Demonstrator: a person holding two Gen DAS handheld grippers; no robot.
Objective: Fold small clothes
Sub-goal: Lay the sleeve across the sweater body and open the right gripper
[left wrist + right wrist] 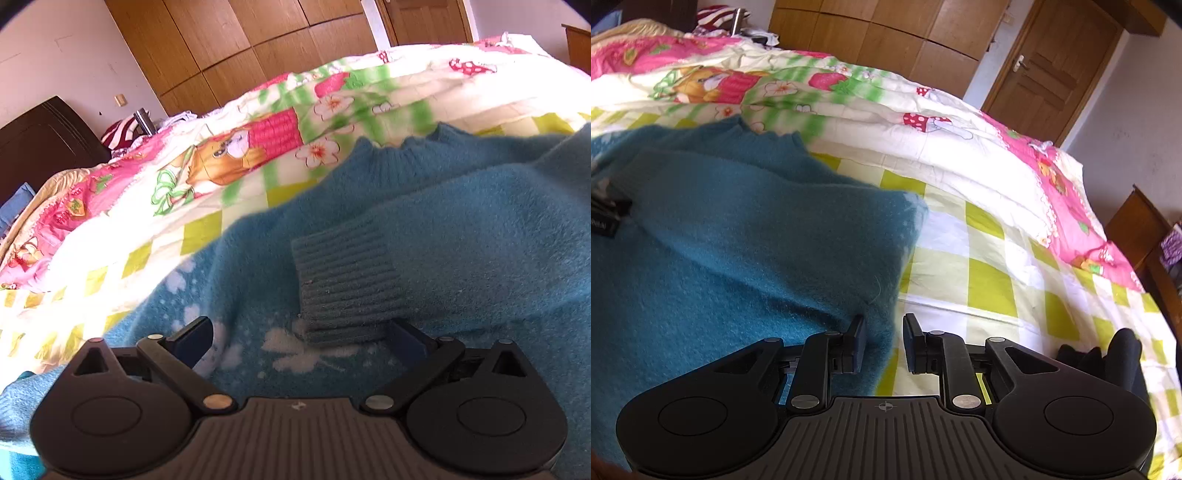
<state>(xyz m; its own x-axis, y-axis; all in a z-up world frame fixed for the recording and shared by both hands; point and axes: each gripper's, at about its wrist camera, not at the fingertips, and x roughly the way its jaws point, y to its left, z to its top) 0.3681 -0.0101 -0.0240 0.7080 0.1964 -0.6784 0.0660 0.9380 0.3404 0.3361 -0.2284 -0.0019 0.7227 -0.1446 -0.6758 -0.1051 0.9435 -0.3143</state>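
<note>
Though its white writing blurs, a black label [604, 221] touches the blue sweater [738, 229].

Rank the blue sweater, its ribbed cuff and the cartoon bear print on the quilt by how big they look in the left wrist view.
1. Blue sweater, by far the largest.
2 and 3. Cartoon bear print and ribbed cuff look about alike; the cuff lies nearer the camera, so I won't rank them.

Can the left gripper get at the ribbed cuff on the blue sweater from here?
Probably yes. The left gripper is open, and the cuff lies on top of the sweater right ahead, with nothing covering it.
</note>
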